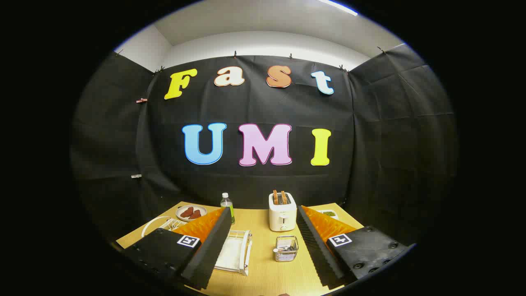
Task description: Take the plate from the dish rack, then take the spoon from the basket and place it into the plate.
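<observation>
While held above the wooden table [263, 271], the gripper [263, 246] is seen spread wide with nothing between its fingers. Left of the toaster [282, 211], a white dish rack [236, 250] is partly hidden by the left finger; the plate cannot be made out for certain. Just before the toaster a wire basket [286, 248] is set, cutlery inside. Further left, a bottle [227, 204] and a dish of food [191, 213] are noted.

Tool [263, 242] fingers wide apart, empty

Claw [263, 242] with ridged inner pads, square coded markers, black screwed housings, jaws apart
</observation>
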`<state>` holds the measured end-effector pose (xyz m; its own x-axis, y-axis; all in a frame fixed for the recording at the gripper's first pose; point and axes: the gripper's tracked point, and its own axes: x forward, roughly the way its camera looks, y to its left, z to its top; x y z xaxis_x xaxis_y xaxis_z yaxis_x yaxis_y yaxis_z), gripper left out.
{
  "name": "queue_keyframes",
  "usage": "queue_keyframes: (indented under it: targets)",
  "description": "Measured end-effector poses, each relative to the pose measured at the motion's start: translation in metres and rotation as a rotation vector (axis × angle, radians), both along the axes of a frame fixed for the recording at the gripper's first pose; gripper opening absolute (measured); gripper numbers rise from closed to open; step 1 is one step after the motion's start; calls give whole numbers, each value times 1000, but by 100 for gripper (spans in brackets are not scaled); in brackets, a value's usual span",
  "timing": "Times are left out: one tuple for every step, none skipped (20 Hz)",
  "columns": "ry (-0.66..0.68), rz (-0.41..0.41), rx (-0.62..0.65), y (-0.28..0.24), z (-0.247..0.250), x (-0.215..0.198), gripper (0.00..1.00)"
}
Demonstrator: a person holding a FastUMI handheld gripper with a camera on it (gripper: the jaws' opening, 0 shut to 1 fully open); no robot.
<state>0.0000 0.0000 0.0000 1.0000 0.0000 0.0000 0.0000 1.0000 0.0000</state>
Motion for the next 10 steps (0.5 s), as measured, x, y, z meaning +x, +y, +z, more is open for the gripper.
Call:
queue_keyframes:
  targets:
    - [3,-3,2,-3,0,0,97]
    - [2,-8,7,-6,1,0,97]
    - [-3,-14,15,-10,3,-1,97]
    - [-8,-18,24,-12,5,-1,97]
    - [-11,-24,31,-15,6,-1,97]
    - [-13,-29,38,-19,6,0,97]
    - [-13,-33,49,-23,6,1,97]
    - [-12,-36,58,-25,6,1,97]
    - [-9,-41,67,-27,5,2,97]
    - [-6,-44,73,-29,4,3,97]
